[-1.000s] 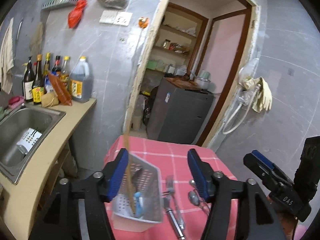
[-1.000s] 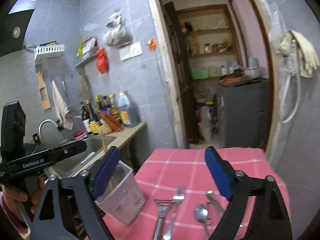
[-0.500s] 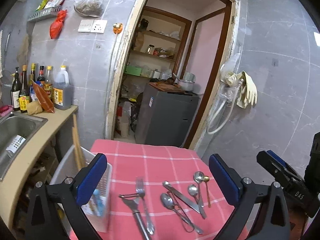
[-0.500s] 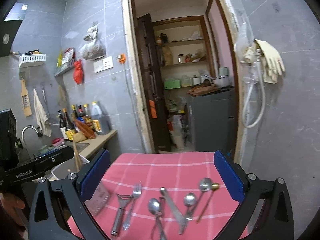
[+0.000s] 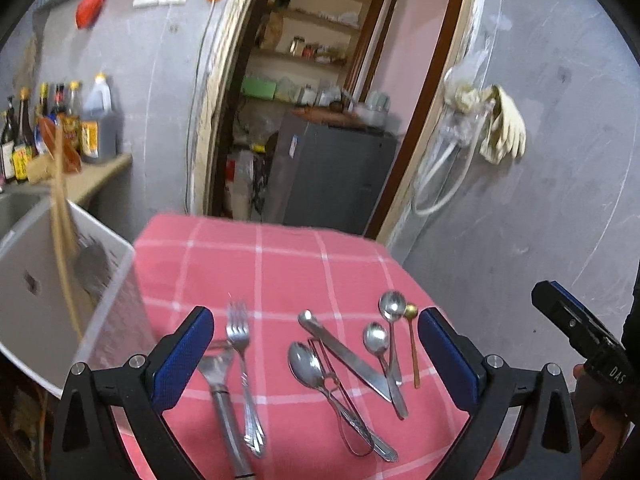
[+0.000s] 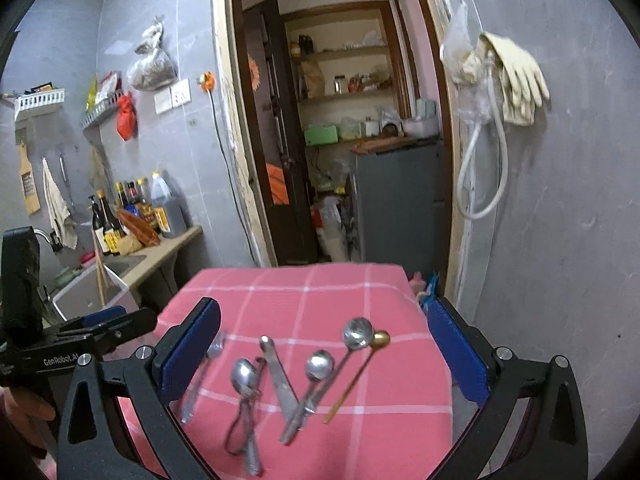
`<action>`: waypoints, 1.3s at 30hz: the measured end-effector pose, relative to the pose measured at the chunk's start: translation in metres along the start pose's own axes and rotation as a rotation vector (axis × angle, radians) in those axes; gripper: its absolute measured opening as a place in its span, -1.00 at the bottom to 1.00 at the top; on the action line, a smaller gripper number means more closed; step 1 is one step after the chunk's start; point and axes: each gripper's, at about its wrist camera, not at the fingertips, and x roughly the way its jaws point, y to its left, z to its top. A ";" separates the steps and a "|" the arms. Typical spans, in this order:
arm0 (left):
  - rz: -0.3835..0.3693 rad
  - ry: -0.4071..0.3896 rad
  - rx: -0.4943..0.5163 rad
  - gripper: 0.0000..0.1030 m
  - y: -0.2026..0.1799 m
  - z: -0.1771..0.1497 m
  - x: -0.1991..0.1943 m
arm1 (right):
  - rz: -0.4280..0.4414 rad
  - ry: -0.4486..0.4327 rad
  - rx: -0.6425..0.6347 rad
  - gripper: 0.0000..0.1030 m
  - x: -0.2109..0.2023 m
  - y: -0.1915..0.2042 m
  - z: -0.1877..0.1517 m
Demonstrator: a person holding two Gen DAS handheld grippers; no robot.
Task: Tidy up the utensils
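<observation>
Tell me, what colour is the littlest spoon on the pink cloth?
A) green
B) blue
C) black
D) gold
D: the littlest spoon has a shiny gold bowl and thin gold handle, lying at the right end of the row, next to the silver spoons on the pink cloth.

On the pink checked cloth (image 5: 280,264) lie four spoons: one large (image 5: 306,364), two smaller steel ones (image 5: 376,338) (image 5: 392,304) and one gold (image 5: 411,312). There is one fork (image 5: 240,336), one table knife (image 5: 344,356), one peeler (image 5: 218,372) and one wire-handled tool I can't identify (image 5: 344,412). One white caddy (image 5: 100,320) stands at the cloth's left edge, wooden chopsticks (image 5: 62,248) sticking up from it, too blurred to count.
</observation>
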 end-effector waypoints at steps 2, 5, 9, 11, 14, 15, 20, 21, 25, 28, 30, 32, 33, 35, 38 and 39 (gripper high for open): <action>0.005 0.031 -0.011 0.99 -0.001 -0.008 0.017 | 0.017 0.028 0.006 0.98 0.015 -0.008 -0.007; 0.015 0.062 -0.016 0.99 -0.001 -0.017 0.038 | 0.045 0.078 0.025 0.98 0.037 -0.019 -0.018; 0.009 0.127 -0.027 0.98 0.001 -0.027 0.066 | 0.092 0.164 0.075 0.97 0.072 -0.037 -0.034; -0.004 0.155 -0.048 0.89 0.004 -0.033 0.080 | 0.113 0.201 0.101 0.95 0.088 -0.044 -0.042; -0.016 0.195 -0.074 0.61 0.008 -0.038 0.096 | 0.132 0.262 0.116 0.55 0.110 -0.050 -0.056; -0.019 0.210 -0.087 0.51 0.011 -0.040 0.102 | 0.139 0.279 0.118 0.40 0.117 -0.051 -0.059; -0.023 0.262 -0.144 0.16 0.022 -0.047 0.124 | 0.167 0.346 0.146 0.28 0.143 -0.055 -0.077; -0.026 0.273 -0.156 0.09 0.025 -0.048 0.128 | 0.168 0.356 0.149 0.27 0.147 -0.055 -0.080; -0.037 0.306 -0.180 -0.19 0.032 -0.052 0.138 | 0.179 0.388 0.169 0.08 0.157 -0.058 -0.086; -0.050 0.310 -0.192 -0.37 0.034 -0.052 0.141 | 0.189 0.405 0.186 -0.03 0.164 -0.060 -0.089; -0.055 0.321 -0.205 -0.49 0.035 -0.051 0.144 | 0.194 0.417 0.193 -0.09 0.169 -0.060 -0.091; -0.055 0.325 -0.214 -0.56 0.036 -0.050 0.145 | 0.201 0.432 0.211 -0.12 0.174 -0.062 -0.092; -0.055 0.328 -0.219 -0.61 0.036 -0.050 0.146 | 0.205 0.437 0.219 -0.13 0.176 -0.064 -0.092; -0.049 0.336 -0.227 -0.68 0.036 -0.051 0.148 | 0.204 0.454 0.229 -0.16 0.183 -0.064 -0.092; -0.051 0.358 -0.226 -0.84 0.035 -0.051 0.150 | 0.187 0.491 0.240 -0.30 0.194 -0.065 -0.090; -0.055 0.363 -0.226 -0.86 0.034 -0.051 0.150 | 0.180 0.504 0.245 -0.35 0.196 -0.064 -0.090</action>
